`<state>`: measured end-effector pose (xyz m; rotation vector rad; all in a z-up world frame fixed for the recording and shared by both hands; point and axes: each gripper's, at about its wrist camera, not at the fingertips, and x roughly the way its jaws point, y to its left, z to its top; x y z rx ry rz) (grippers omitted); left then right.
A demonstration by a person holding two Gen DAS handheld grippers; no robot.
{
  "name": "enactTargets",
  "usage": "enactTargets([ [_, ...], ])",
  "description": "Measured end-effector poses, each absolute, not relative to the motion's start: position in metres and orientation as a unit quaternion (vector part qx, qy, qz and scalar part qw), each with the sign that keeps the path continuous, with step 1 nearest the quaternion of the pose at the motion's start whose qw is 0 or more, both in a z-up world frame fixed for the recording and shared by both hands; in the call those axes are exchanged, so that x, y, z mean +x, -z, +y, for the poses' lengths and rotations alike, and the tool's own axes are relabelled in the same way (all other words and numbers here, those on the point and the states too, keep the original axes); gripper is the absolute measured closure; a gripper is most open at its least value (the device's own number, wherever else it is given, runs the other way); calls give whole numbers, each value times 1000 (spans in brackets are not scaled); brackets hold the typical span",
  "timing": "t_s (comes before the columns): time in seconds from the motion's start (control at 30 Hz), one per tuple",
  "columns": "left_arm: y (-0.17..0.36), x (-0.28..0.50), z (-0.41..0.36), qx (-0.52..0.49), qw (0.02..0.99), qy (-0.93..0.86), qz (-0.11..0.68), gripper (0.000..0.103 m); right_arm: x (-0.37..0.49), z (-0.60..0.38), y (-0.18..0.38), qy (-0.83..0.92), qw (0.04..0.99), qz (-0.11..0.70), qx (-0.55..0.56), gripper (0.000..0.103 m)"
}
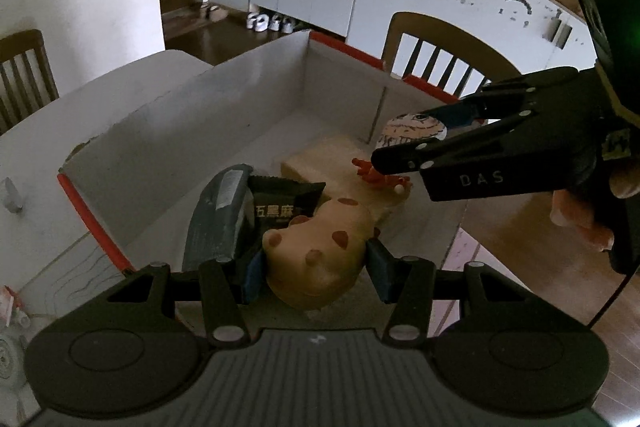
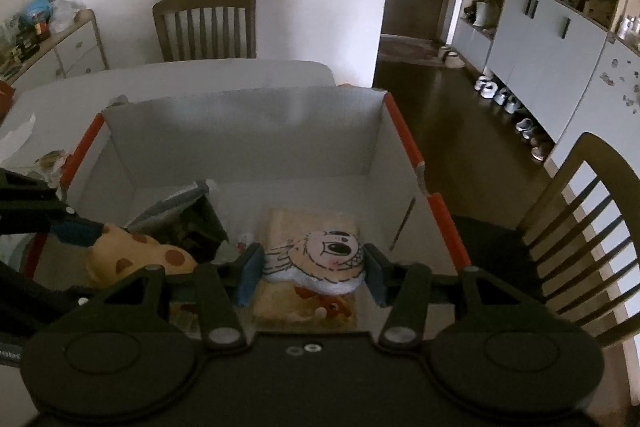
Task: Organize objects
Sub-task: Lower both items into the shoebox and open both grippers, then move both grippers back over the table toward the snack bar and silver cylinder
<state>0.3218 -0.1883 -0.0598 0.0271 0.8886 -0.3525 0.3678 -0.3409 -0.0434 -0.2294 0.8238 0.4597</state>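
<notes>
**A:** Dining room noted: white table [image 2: 224, 71], slatted wooden chairs, pale cabinets along the wall. Item one to be entered?

**B:** Open white cardboard box with orange-red edge strips [image 2: 256, 131], set on the table. Already lodged on its floor: a flat tan pad [image 1: 320, 157], a dark snack packet with white characters [image 1: 280, 205], a grey foil pouch [image 1: 216, 215] leaning at the left, a small red figure [image 1: 378, 177].

**A:** Left tool [image 1: 316, 267]?

**B:** Pinched on a soft tan spotted giraffe-like toy [image 1: 320, 251]; blue pads are pressed to both flanks. The toy is held inside the box mouth, at the near left, above the packet.

**A:** Right tool [image 2: 312, 267]?

**B:** Pinched on a flat white-edged plush badge printed with a cartoon face [image 2: 320, 259], gripped at both sides. It is held over the tan pad and the red figure, right half of the box.

**A:** Governing relation?

**B:** Both items are judged to sit directly over free floor; each drop lies straight below its own tool. The giraffe's long axis runs away from the left tool toward the box centre, so its far end points at the right tool's load. The two tools stand near, not touching. Release is best staggered, or the toys may land overlapped. Height above the floor cannot be told.
</notes>
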Motion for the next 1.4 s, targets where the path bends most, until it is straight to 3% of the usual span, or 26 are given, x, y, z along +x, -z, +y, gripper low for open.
enactTargets([
  [0.33,65,329,-195,28,884,156,441,49,375,-340,53,-236,872,412,-123,50],
  [0.43,66,331,-200,31,882,155,443,48,373,-340,52,-240,870,412,-122,45],
  [0.47,65,330,-199,31,882,154,443,47,373,-341,52,-242,871,411,-119,38],
  [0.53,63,327,-197,32,884,150,442,43,371,-344,49,-246,872,408,-110,33],
  [0.63,61,324,-193,22,886,151,437,36,368,-350,45,-246,874,406,-104,32],
  [0.7,60,322,-194,22,889,146,434,23,366,-354,42,-248,875,404,-99,32],
  [1.4,21,279,-192,-10,916,111,384,22,326,-365,-4,-287,883,357,-101,29],
])
